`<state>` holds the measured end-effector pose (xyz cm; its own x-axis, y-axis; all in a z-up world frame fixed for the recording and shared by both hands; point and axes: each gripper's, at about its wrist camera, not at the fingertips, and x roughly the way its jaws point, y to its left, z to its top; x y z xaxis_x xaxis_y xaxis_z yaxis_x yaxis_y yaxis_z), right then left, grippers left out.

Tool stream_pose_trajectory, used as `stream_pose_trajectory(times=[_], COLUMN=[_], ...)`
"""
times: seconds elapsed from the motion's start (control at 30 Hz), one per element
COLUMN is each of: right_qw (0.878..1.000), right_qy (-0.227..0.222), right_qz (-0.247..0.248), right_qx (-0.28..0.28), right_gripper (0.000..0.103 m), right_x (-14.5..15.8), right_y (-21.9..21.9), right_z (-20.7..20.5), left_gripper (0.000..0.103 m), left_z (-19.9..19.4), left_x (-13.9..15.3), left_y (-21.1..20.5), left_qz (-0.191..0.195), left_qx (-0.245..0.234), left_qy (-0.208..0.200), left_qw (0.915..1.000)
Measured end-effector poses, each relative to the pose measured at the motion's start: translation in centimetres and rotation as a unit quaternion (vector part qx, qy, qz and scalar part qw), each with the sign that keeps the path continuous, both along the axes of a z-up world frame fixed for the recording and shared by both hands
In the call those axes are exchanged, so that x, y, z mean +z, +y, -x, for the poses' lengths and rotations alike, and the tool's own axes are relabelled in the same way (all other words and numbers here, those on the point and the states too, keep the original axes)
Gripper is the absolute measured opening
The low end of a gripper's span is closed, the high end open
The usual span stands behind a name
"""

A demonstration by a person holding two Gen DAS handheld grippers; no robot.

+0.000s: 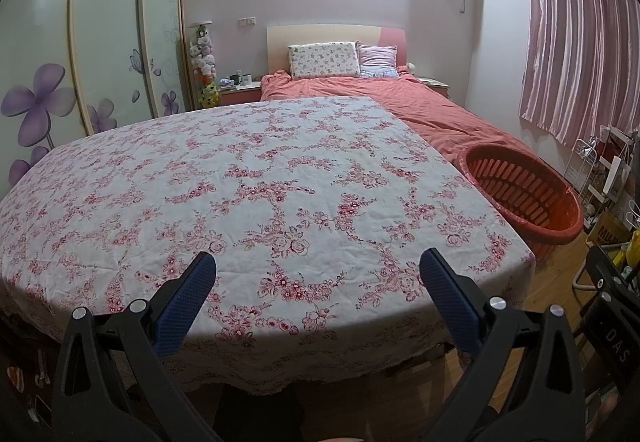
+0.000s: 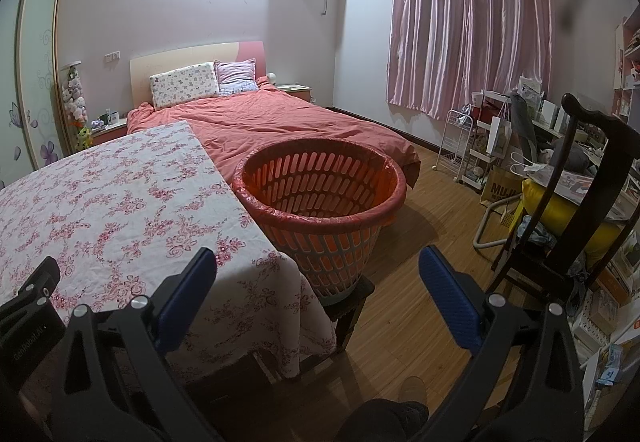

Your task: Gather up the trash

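Observation:
An orange slatted basket (image 2: 320, 197) lined with a thin red bag stands on a dark stool to the right of the table; it also shows at the right in the left wrist view (image 1: 524, 193). The table (image 1: 240, 177) wears a white cloth with pink flowers and I see no trash on it. My left gripper (image 1: 318, 262) is open and empty above the table's near edge. My right gripper (image 2: 318, 262) is open and empty, hovering near the table's right corner, short of the basket.
A bed (image 2: 280, 117) with a coral duvet lies beyond the table. A dark wooden chair (image 2: 580, 209) with a yellow cushion, a white rack (image 2: 456, 145) and cluttered shelves stand at the right. A wardrobe (image 1: 100, 41) lines the left wall. Wooden floor (image 2: 420, 242) lies between basket and chair.

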<state>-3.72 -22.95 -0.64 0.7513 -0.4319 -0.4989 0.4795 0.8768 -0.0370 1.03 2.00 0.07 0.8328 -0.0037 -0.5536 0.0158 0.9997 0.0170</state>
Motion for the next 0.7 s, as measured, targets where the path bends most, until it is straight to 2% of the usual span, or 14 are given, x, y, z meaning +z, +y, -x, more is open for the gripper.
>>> stream_pose_trajectory(times=[0.7], right_qw=[1.000], right_qy=[0.000], right_qz=[-0.001], right_qx=[0.000], right_gripper=[0.099], right_x=[0.01], right_y=[-0.04], right_z=[-0.01], left_gripper=[0.100], left_z=[-0.10], left_x=[-0.36], left_y=[0.11], left_qz=[0.001], left_qx=[0.000], left_qy=[0.004], left_qw=[1.0000])
